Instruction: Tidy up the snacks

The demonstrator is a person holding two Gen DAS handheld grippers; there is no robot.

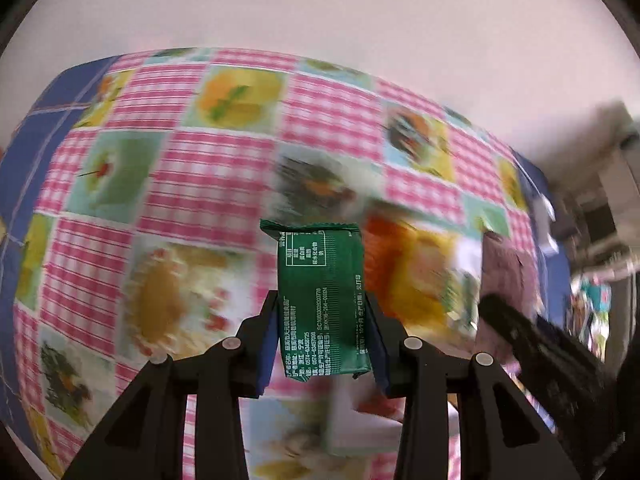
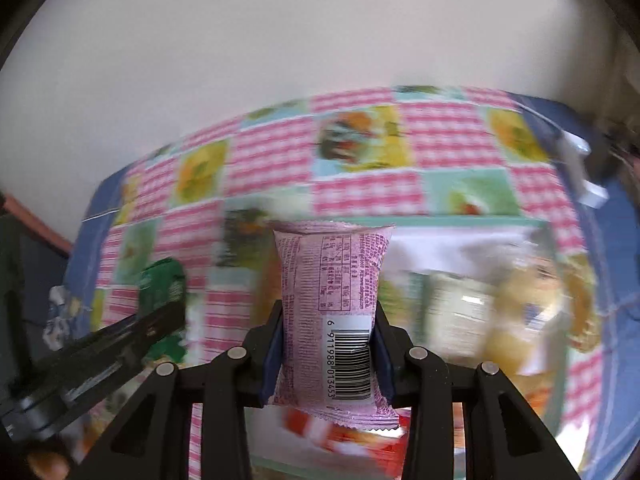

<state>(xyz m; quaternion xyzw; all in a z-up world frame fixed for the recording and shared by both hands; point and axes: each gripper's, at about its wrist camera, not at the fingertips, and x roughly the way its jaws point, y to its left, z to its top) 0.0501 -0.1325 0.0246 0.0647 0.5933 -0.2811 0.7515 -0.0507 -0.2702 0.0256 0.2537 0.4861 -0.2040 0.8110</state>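
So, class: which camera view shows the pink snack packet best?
The right wrist view: the pink snack packet sits sharp and central in the right gripper, barcode readable. The left wrist view shows only a blurred pink edge.

pink snack packet [image 2: 330,316] barcode 6 911988 013453, green snack packet [image 1: 322,304] small Chinese print

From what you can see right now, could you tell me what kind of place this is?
Probably a home dining table: a fruit-print gingham tablecloth against a plain wall, with the green snack packet and pink snack packet held above it.
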